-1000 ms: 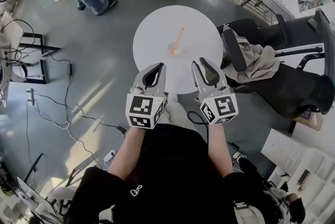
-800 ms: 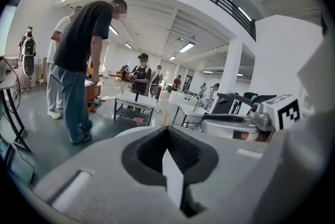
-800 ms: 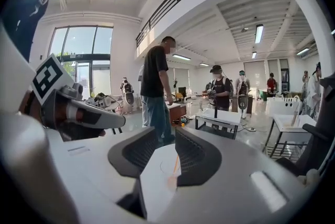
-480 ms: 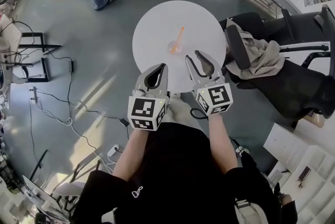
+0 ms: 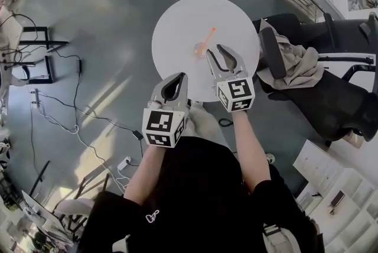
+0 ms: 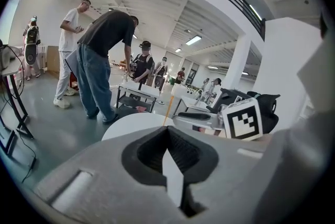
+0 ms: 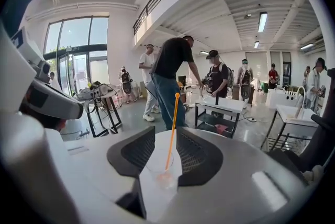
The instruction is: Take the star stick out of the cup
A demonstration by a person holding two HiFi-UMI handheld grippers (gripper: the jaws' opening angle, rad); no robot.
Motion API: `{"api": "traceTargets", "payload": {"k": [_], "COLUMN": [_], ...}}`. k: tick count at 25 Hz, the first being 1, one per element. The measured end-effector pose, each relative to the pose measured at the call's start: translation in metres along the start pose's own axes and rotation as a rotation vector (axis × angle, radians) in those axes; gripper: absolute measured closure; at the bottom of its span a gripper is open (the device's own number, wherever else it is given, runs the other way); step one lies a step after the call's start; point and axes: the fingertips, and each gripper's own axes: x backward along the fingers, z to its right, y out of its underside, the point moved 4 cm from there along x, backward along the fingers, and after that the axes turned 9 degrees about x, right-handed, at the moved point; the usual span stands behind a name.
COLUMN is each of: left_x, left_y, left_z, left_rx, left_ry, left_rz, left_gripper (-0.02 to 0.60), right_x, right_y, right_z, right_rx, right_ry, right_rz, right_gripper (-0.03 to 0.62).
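Right gripper (image 5: 221, 55) (image 7: 165, 133): fingers spread wide, jaws just been opening, nothing pressed between the pads; its own view frames the cup in the gap, just ahead of the tips and, as far as can be told, untouched. Left gripper (image 5: 181, 75) (image 6: 168, 129): finger tips together, nothing between them, held at the near edge of the table, left of the right gripper and well short of the cup. Cup (image 5: 199, 51) (image 7: 158, 164): one, clear, upright near the middle of the table, just far-left of the right gripper's tips. Star stick (image 5: 208, 38) (image 7: 171, 129): one, orange, its foot in the cup, leaning toward the far right; the star itself is too small to make out. Table (image 5: 177, 27): one, round, white, bearing only the cup. Chair (image 5: 331, 92): one, black, right of the table, with one beige cloth (image 5: 295, 62) draped on it. Progress, judged: no part done, since the stick is still in the cup. Left to do: bring the open right gripper onto the stick, close, and lift it clear, the left gripper perhaps steadying the cup.
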Motion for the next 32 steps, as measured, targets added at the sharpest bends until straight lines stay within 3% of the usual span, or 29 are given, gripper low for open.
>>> {"api": "traceTargets", "payload": {"k": [10,24,26,28,32], "left_x": [0.008,0.013,0.014,0.015,0.015], "left_y": [0.008,0.013,0.013,0.012,0.010], "left_z": [-0.017,-0.024,-0.026,-0.027,-0.023], "left_rx": [0.020,0.020,0.025,0.041,0.029], "left_ry": [-0.030,-0.039,-0.040,-0.040,-0.031], "left_rz": [-0.023,-0.036,-0.037,-0.036,-0.036], "left_gripper": [0.580,0.580,0.580,0.580,0.580], "right_x": [-0.040,-0.053,-0.054,-0.055,-0.052], "right_y": [0.023,0.032,0.033,0.033,0.031], "right_z": [0.006,0.004,0.003,0.003,0.003], "right_rx": [0.013,-0.016,-0.028,-0.040,-0.044], "right_ry": [-0.018,-0.034,-0.037,-0.044,-0.047], "right_rz": [-0.070,-0.098,-0.102,-0.103,-0.105], "right_gripper": [0.465,0.496,0.512,0.568,0.569]}}
